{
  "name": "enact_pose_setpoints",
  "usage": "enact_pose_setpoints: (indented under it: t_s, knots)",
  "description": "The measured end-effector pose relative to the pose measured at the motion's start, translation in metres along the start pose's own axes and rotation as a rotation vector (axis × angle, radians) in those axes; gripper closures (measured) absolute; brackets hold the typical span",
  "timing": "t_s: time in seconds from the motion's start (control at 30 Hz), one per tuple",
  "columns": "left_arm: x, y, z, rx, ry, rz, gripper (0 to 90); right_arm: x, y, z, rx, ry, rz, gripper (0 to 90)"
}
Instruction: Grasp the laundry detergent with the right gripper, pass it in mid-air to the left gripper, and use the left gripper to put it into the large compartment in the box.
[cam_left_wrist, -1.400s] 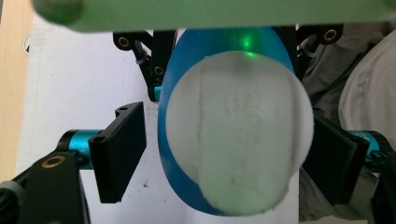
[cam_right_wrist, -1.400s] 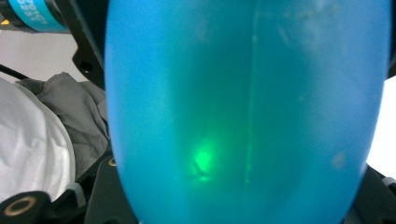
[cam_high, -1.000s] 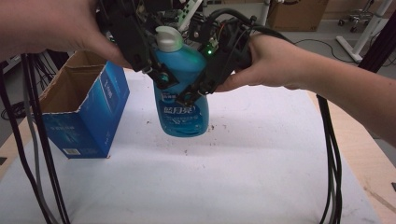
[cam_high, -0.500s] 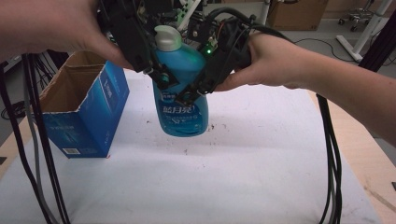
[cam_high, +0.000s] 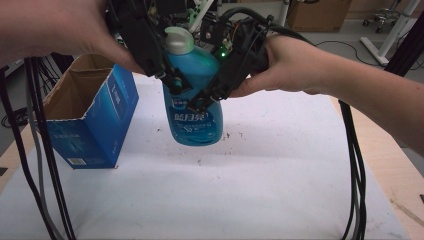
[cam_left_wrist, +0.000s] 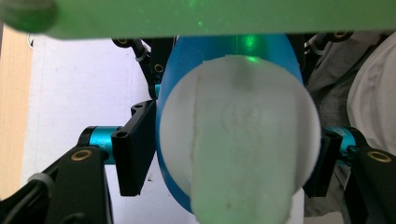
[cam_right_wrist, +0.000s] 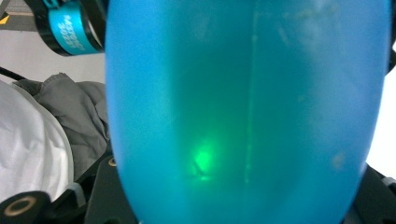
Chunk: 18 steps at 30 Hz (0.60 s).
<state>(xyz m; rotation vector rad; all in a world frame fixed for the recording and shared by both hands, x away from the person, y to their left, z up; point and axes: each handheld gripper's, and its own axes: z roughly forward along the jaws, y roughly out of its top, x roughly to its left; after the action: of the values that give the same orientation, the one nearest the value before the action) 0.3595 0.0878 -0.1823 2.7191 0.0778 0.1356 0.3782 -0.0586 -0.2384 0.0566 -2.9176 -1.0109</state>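
A blue bottle (cam_high: 192, 120) with a white cap (cam_high: 179, 40) hangs upright above the white table (cam_high: 260, 195). My left gripper (cam_high: 175, 84) comes down from the upper left. Its jaws have just been closing, and its pads (cam_left_wrist: 135, 154) lie against the bottle's (cam_left_wrist: 261, 51) shoulders, with the cap (cam_left_wrist: 243, 140) close to that camera. From the upper right, my right gripper (cam_high: 202, 101) is shut on the bottle's body. In the right gripper view the blue bottle (cam_right_wrist: 243, 93) sits between the right gripper's (cam_right_wrist: 243, 198) jaws.
An open blue cardboard box (cam_high: 90, 120) stands on the table at the left, close to the bottle. Black cables hang at the left (cam_high: 40, 165) and at the right (cam_high: 352, 165). The table's wooden edge (cam_high: 395, 170) runs along the right.
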Motion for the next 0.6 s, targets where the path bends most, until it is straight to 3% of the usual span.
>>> enact_pose_setpoints:
  t_s: [0.17, 0.27, 0.6]
  knots:
    - [-0.0004, -0.0002, 0.0, 0.006, 0.002, 0.006, 33.4, -0.0007, 0.0003, 0.0004, 0.003, 0.011, -0.018, 45.5]
    - [-0.001, -0.0003, -0.0003, 0.003, 0.001, 0.007, 36.0, -0.0005, 0.0006, 0.001, 0.001, -0.002, -0.002, 45.5]
    - [-0.0011, -0.0011, 0.0001, -0.004, -0.008, 0.006, 37.9, -0.0006, 0.0003, 0.0008, 0.01, 0.01, -0.012, 45.5]
